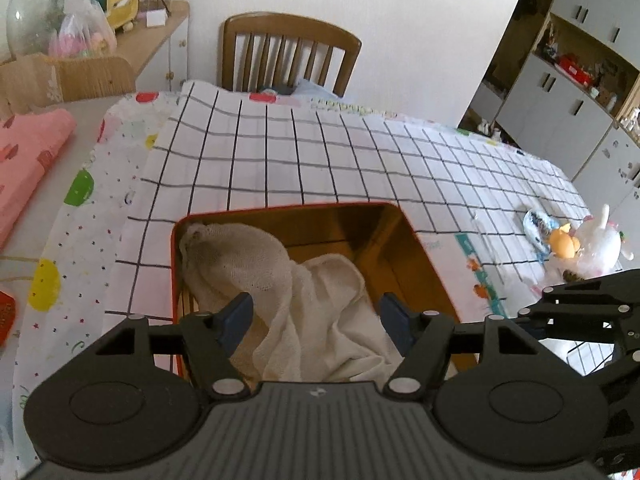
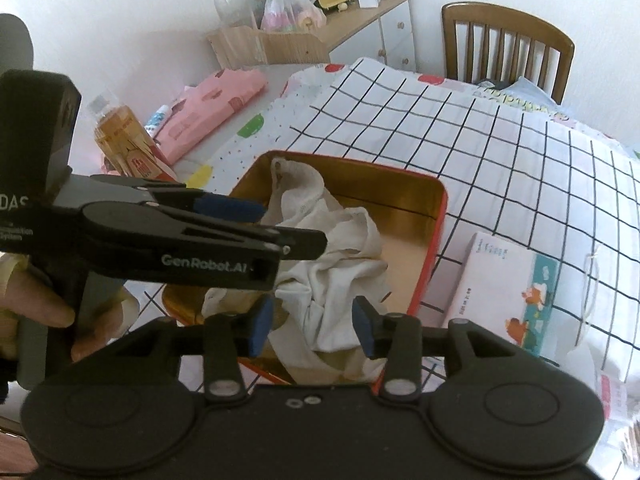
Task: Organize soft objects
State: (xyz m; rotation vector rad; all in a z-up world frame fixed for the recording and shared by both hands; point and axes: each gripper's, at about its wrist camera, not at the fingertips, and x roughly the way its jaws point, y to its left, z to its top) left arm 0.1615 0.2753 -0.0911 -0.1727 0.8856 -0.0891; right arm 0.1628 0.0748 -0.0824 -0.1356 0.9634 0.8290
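With the white cloth [image 1: 304, 300] lying loose in the red tin [image 1: 400, 232], I have both claws, left [image 1: 316, 316] and right [image 2: 312, 328], spread and empty, while the plush toys [image 1: 588, 240] wait on the table.

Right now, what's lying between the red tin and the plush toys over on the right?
In the left wrist view, only bare checked cloth lies between the tin and the plush toys.
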